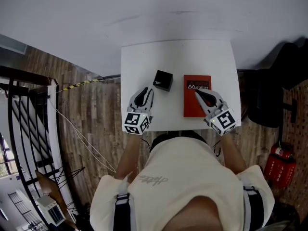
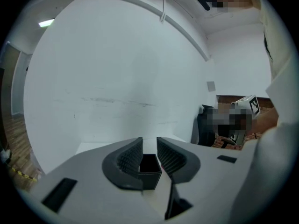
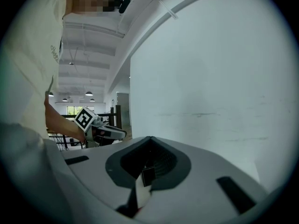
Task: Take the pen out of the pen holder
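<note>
The pen holder (image 1: 163, 80) is a small black open-topped box on the white table (image 1: 144, 61), and no pen shows in or near it. My left gripper (image 1: 146, 93) rests just left of and nearer than the holder, open. In the left gripper view the holder (image 2: 150, 166) sits a little beyond the parted jaws of my left gripper (image 2: 149, 143). My right gripper (image 1: 197, 95) lies over a red book (image 1: 191, 107), its jaws meeting at the tips. In the right gripper view my right gripper (image 3: 149, 139) is shut with nothing held.
The table stands against a white wall, with its front edge at my body. A black chair (image 1: 269, 100) and a red fire extinguisher (image 1: 276, 163) stand on the wooden floor to the right. A dark stair railing (image 1: 19, 124) runs along the left.
</note>
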Motion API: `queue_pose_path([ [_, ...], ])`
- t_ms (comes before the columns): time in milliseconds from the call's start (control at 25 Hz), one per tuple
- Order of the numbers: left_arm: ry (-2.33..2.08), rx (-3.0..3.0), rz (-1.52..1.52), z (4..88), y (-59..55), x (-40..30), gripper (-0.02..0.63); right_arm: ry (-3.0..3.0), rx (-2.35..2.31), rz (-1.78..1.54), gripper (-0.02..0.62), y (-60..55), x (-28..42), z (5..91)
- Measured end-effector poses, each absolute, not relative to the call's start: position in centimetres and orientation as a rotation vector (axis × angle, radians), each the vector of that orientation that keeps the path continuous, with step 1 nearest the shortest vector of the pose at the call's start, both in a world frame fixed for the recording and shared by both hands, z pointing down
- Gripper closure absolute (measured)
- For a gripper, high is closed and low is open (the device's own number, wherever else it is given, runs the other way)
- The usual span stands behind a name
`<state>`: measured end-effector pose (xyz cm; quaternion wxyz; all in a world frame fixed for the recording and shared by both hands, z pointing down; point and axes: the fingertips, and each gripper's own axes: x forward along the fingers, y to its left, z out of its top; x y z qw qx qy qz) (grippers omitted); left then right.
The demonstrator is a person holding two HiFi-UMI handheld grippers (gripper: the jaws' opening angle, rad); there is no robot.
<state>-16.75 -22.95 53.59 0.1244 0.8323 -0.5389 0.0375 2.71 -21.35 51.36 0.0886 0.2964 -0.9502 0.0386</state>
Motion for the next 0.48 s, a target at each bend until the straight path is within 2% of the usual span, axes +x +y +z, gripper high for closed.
queue_pose_path([
  [40,-1.563,2.424,0.112,53.8,-23.0,-16.6,0.499,-2.826,0.885,0.116,0.589,-21.4,2.8,51.4],
  [80,-1.559,2.425,0.118,53.9,-23.0,-16.5,0.492,-2.824,0.889,0.118,0.589,-21.4,2.9,51.4],
  [480,-1.525,2.412,0.176,56.1,-24.1,-16.4,0.492,-2.802,0.918,0.143,0.589,-21.6,3.5,52.0],
])
